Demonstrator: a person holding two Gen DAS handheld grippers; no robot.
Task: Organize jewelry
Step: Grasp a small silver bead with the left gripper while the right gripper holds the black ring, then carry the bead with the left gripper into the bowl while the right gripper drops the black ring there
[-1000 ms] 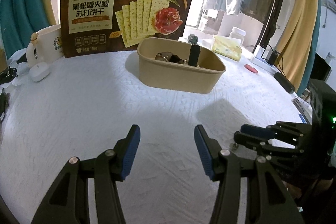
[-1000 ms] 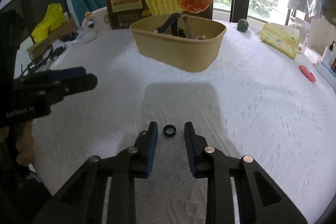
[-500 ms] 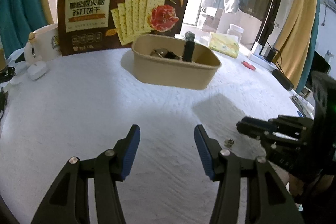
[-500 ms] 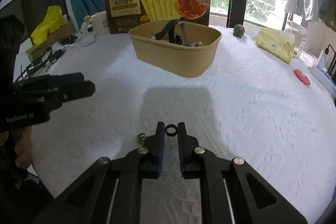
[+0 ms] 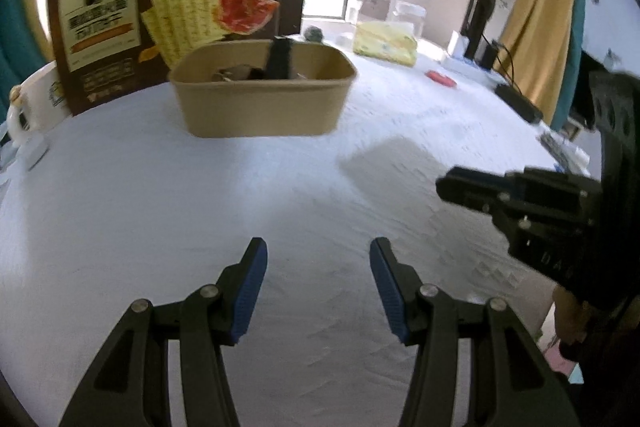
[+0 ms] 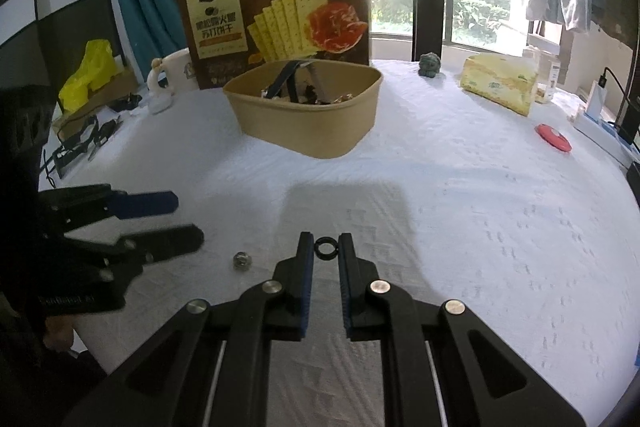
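I am now pinching the black ring [image 6: 327, 247] at the tips of my right tool [image 6: 326, 251]; a second ago those fingers were apart around it on the white counter [image 6: 480, 211], and half a second ago they were closing on it. It appears lifted slightly clear, so I judge the pickup done and the carry to the tan box [image 6: 308, 115], upper centre of the frame, comes next. The right tool is narrowed to the ring's width, both blue pads touching it. A small silver bead [image 6: 242, 260] is lying on the counter lower left of the ring, still to be collected. My left tool [image 5: 316, 267] is hanging wide apart at the bottom of its frame, holding nothing.
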